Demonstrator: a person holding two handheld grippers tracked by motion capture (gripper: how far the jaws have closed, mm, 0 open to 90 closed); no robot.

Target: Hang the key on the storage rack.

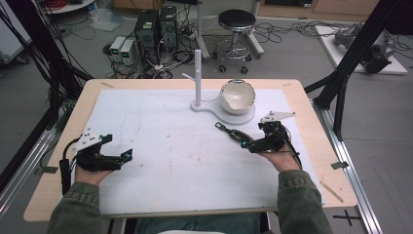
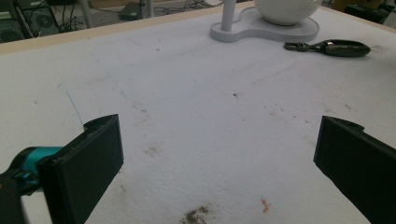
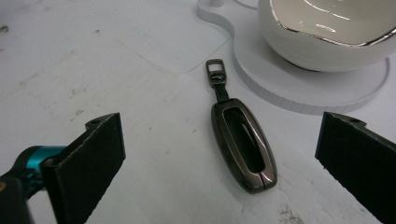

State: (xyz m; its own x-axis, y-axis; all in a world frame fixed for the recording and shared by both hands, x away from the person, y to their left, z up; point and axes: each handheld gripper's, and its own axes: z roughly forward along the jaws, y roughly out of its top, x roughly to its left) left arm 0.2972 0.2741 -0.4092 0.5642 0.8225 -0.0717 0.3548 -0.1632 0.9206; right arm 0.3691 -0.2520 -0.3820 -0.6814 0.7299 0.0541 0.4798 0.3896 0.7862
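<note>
The right gripper (image 1: 242, 138) sat at about 3 o'clock on the table (image 1: 58, 175), its jaws spread wide and pointing toward 10 o'clock. Between those jaws, touching neither, lay the dark metal key fob (image 3: 243, 142), flat on the white mat (image 1: 160, 161). In the right gripper view the key fob ran lengthwise away from the camera, its small loop (image 3: 215, 70) at the far end, toward 12 o'clock, and its rounded end nearest the gripper. In the high view the key fob (image 1: 229, 131) lay just ahead of the right gripper's tips, at about 7 o'clock from the white bowl (image 1: 237, 96).

The white bowl stood on a flat white base (image 1: 243, 118), which also carried a thin upright post (image 1: 197, 73) at the bowl's 9 o'clock. The key fob's loop lay just beside the edge of the base without touching it.

The left gripper (image 1: 127, 157) rested at about 8 o'clock on the table, well apart from the key fob, with its jaws also wide apart and holding nothing. In the left gripper view the key fob (image 2: 343, 48) showed far off at 1 o'clock, near the base (image 2: 261, 32).
</note>
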